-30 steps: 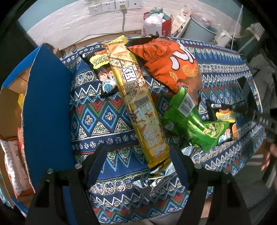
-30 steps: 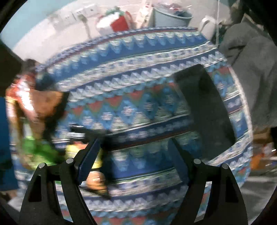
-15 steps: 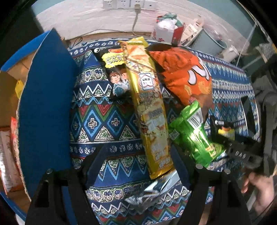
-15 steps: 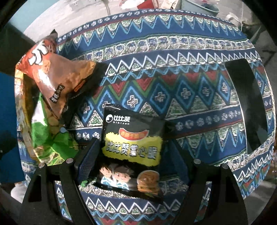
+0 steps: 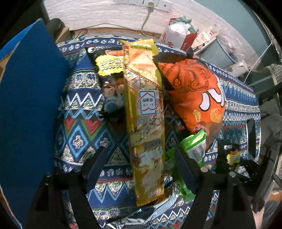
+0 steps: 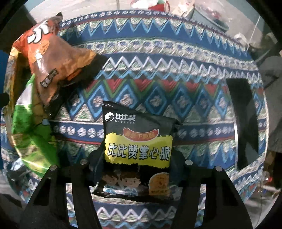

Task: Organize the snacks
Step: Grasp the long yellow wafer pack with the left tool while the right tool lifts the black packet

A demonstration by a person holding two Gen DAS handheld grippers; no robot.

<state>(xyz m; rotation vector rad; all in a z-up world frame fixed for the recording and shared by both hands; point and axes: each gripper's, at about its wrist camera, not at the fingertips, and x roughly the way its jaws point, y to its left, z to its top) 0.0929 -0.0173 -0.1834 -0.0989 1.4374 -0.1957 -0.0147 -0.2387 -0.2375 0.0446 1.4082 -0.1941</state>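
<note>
Black foil noodle-snack packet (image 6: 137, 151) sits between right gripper (image 6: 135, 158) jaws, just closing, pads apparently pinching it. Left gripper (image 5: 141, 163) spread astride long yellow wrapper (image 5: 144, 119). Orange bag (image 5: 193, 95) at two o'clock. Sorting barely begun, I judge.

Along the top of your left wrist view runs a white brick-textured wall (image 5: 105, 14), with a row of white sockets (image 5: 142, 2) at the very top centre and a pale cable (image 5: 146, 19) hanging down from one plug; to the upper right the wall turns teal (image 5: 229, 10); below it your desk carries a patterned cloth (image 5: 81, 112) in blue, red, green and white zigzags and diamonds; a grey-blue bin (image 5: 218, 52) stands at the upper right behind the desk; the light is dim and uneven; in your right wrist view the same cloth (image 6: 158, 74) fills most of the frame.
</note>
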